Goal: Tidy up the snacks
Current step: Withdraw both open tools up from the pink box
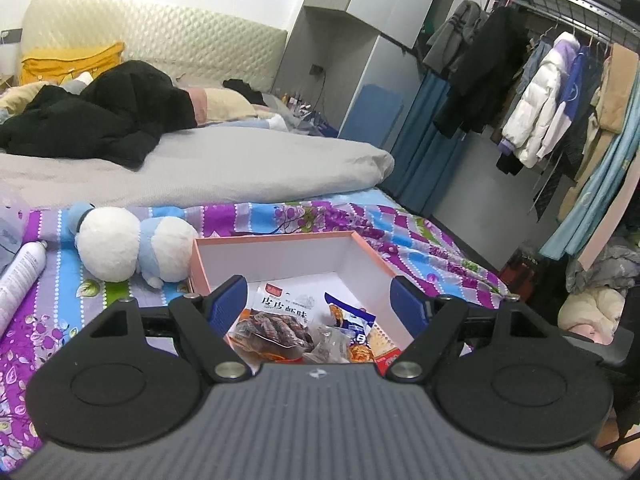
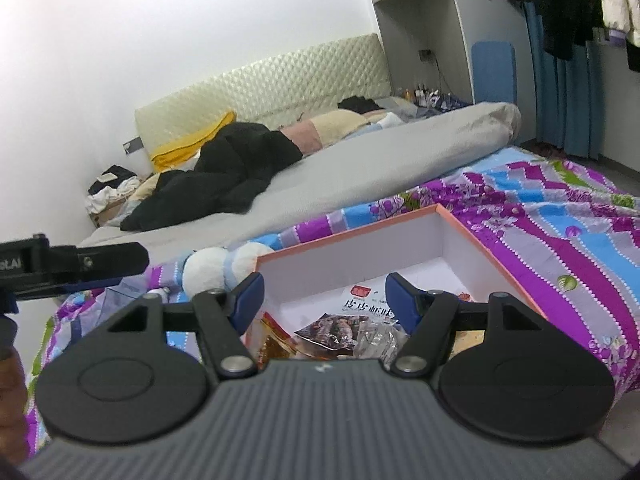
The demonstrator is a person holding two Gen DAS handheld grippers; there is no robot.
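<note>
A shallow white box with a pink rim (image 1: 280, 238) (image 2: 348, 236) lies on the patterned bedsheet. Inside it lie several snack packets: a white packet with Chinese text and a shrimp picture (image 1: 280, 316) (image 2: 348, 320), a blue and orange packet (image 1: 356, 328), and a clear wrapper (image 1: 328, 342) (image 2: 376, 338). My left gripper (image 1: 318, 300) is open and empty, above the box's near part. My right gripper (image 2: 324, 294) is open and empty, over the same box. The left gripper's body shows at the left edge of the right wrist view (image 2: 72, 266).
A white and blue plush toy (image 1: 132, 244) (image 2: 220, 268) lies left of the box. A white spray can (image 1: 20, 276) lies further left. A grey duvet (image 1: 224, 164) and a black coat (image 1: 100, 116) cover the bed behind. A clothes rack (image 1: 560, 92) stands at the right.
</note>
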